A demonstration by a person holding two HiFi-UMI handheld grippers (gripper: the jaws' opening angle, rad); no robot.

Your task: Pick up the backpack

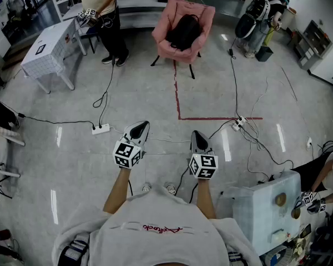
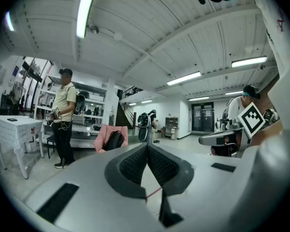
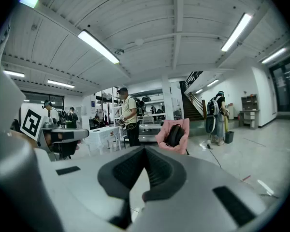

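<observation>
A black backpack [image 1: 183, 31] leans upright in a pink armchair [image 1: 202, 21] far across the floor. It shows small in the left gripper view [image 2: 114, 140] and in the right gripper view [image 3: 174, 135]. My left gripper [image 1: 142, 124] and right gripper [image 1: 196, 134] are held side by side over the floor close to my body, both shut with nothing between the jaws, pointing toward the chair. In their own views the left gripper's [image 2: 147, 148] pads meet and so do the right gripper's [image 3: 145, 150].
A person [image 1: 104, 7] stands left of the chair beside a white table [image 1: 49, 45]. Cables [image 1: 104, 96], a power strip [image 1: 100, 129] and red floor tape [image 1: 178, 96] lie between me and the chair. A pale blue cart [image 1: 263, 210] is at my right; another person with a backpack [image 3: 216, 114] stands far right.
</observation>
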